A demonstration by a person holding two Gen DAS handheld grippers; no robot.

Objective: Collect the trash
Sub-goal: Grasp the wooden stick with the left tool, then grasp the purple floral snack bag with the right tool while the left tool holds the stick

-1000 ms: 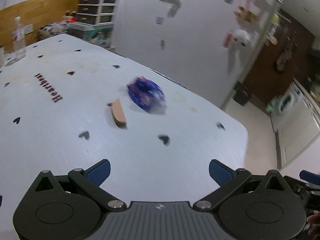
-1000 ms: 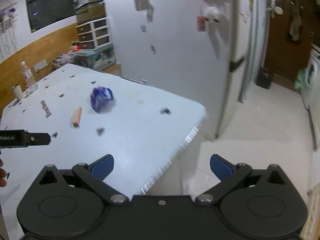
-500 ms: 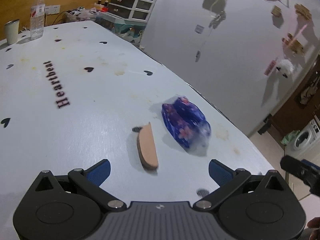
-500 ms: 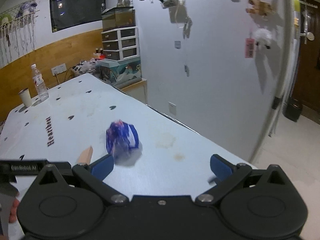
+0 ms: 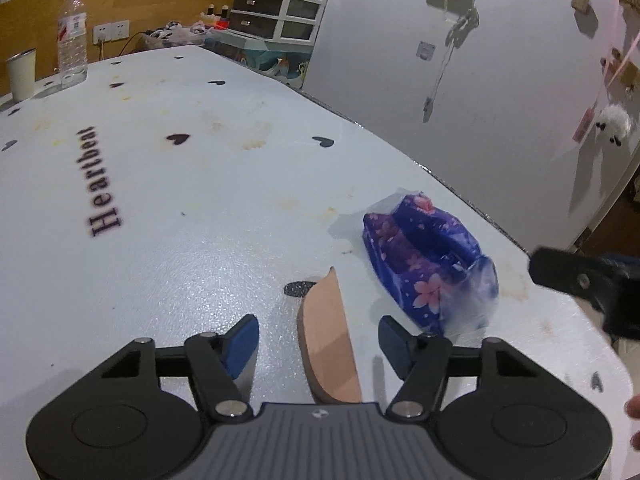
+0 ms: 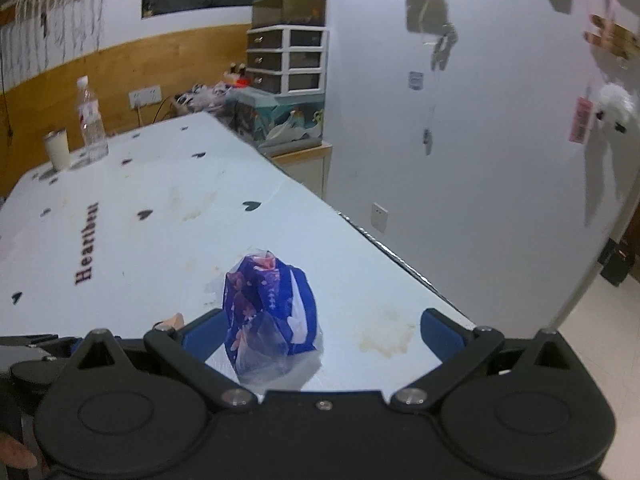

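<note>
Left view, 10 o'clock: clear plastic bottle beside a white cup, far end of the table, a pale speckled sheet printed with black hearts and "Heartbeat". At 6 o'clock our left gripper, blue-padded fingers apart, straddles a flat tan crescent, the scrap. Just at its 2 o'clock lies the wrapper: crinkled blue-purple floral film, clear at one end. Right view: our right gripper, fingers spread wide, wrapper between them, nearer the left pad.

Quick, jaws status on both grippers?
Left gripper: open, straddling the tan piece, not gripping.
Right gripper: open, around the blue wrapper, empty.
</note>
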